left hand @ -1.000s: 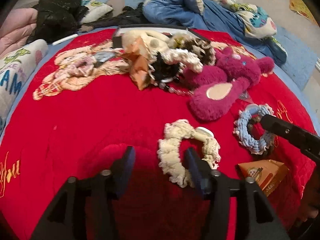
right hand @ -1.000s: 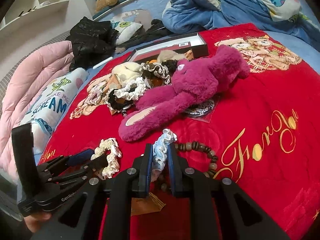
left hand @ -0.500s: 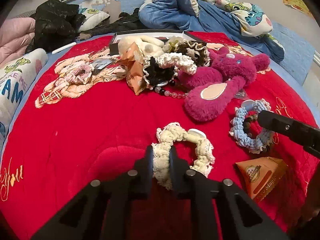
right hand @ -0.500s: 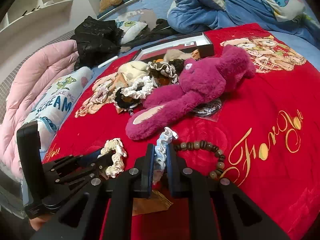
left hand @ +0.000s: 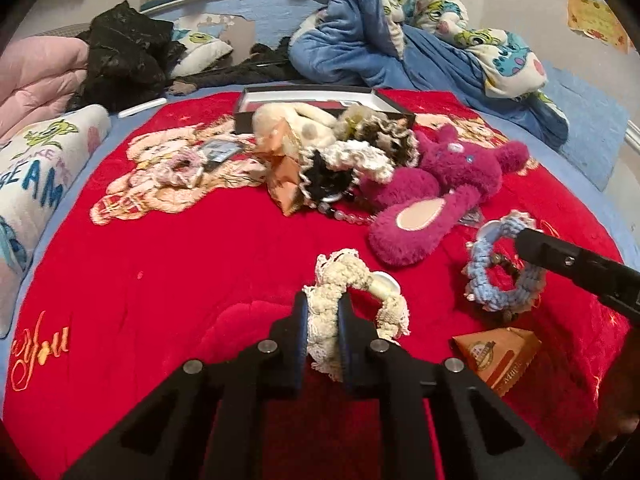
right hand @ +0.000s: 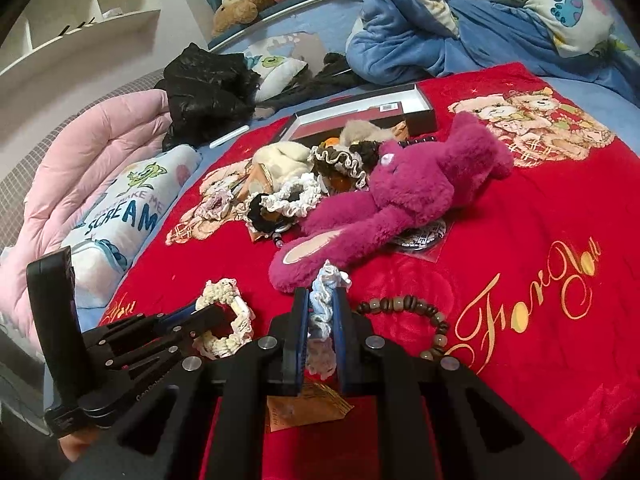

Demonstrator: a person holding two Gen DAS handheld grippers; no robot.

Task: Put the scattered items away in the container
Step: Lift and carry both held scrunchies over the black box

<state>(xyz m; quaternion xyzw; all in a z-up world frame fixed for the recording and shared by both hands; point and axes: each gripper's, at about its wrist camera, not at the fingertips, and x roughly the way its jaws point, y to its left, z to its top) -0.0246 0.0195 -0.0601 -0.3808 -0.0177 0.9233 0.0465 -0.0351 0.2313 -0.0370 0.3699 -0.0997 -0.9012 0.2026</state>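
My left gripper point(left hand: 323, 312) is shut on a cream scrunchie point(left hand: 360, 280) and holds it just above the red blanket; it also shows in the right wrist view point(right hand: 224, 320). My right gripper point(right hand: 322, 304) is shut on a light blue scrunchie point(right hand: 326, 292), also seen in the left wrist view point(left hand: 500, 276). The black shallow box point(left hand: 320, 104) stands at the far side of the blanket, in the right wrist view too point(right hand: 360, 116). A magenta plush toy point(right hand: 400, 200), several scrunchies point(left hand: 352, 160) and a cream plush point(left hand: 296, 124) lie piled before it.
A brown bead bracelet point(right hand: 404, 312) lies right of my right gripper. An orange carton point(left hand: 500, 356) lies near the blanket's front. A round patterned disc point(right hand: 424, 236) sits under the plush. Pillows point(right hand: 120, 216), a black bag point(left hand: 124, 52) and blue bedding point(left hand: 400, 40) ring the blanket.
My left gripper closed on the cream scrunchie and lifted it slightly. My right gripper stayed shut on the blue scrunchie and rose a little.
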